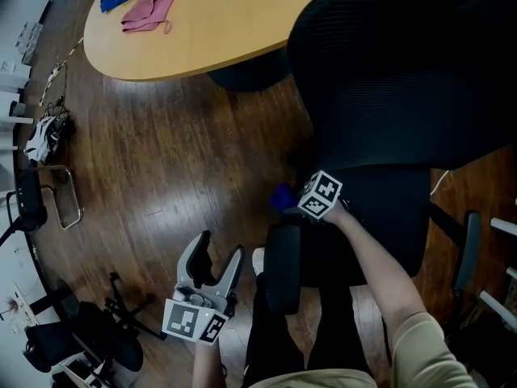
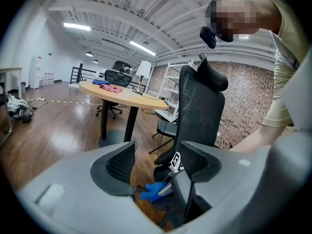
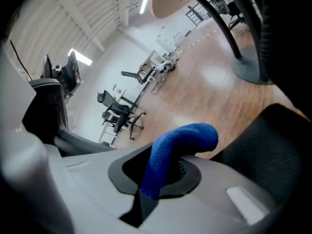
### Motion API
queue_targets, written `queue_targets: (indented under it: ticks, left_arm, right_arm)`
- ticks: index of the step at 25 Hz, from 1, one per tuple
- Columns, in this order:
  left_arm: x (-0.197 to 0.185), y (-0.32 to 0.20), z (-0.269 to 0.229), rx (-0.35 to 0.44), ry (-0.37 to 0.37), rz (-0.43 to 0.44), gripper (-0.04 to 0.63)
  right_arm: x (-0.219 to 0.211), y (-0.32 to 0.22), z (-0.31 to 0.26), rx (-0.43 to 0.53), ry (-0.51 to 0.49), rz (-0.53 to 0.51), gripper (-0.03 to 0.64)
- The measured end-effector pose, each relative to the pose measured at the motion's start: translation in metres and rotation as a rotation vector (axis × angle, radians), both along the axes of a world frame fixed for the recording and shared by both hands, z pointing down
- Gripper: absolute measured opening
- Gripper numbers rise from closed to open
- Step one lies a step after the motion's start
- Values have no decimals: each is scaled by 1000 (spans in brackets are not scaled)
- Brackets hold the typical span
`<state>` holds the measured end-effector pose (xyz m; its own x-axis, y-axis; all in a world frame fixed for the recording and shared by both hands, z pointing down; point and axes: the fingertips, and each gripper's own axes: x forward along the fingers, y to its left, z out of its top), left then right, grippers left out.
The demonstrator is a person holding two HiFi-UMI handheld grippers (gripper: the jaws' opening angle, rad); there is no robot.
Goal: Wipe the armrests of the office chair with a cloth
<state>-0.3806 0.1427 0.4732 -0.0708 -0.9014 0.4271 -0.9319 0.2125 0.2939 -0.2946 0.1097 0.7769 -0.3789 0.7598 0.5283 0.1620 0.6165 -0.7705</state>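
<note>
Right gripper point(image 1: 300, 200): jaws clamped on blue cloth point(image 1: 283, 196), just beyond the far end of the armrest point(image 1: 283, 267), whose long axis runs back toward the person. Left gripper point(image 1: 220, 247): jaws apart, empty, beside the armrest, farther from the cloth.

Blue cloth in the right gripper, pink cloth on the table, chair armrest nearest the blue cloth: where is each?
blue cloth point(image 3: 178, 143), right gripper view, on its bent middle.
pink cloth point(image 1: 149, 8), head view, on its middle.
armrest point(image 1: 283, 269), head view, middle of its pad.
</note>
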Motion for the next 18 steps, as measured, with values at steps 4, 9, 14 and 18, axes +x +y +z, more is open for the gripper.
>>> queue_targets:
  ticks: [4, 9, 14, 18]
  left_arm:
    - [1, 0, 5, -2, 7, 3, 279]
    - [1, -1, 5, 4, 12, 6, 279]
    - [-2, 0, 3, 16, 14, 2, 279]
    - [0, 1, 2, 21, 16, 14, 279]
  right_arm:
    - [2, 11, -21, -195, -39, 27, 17]
    - [5, 23, -103, -640, -194, 122, 17]
    - [18, 24, -149, -870, -289, 182, 6]
    - [21, 20, -152, -874, -332, 276, 9]
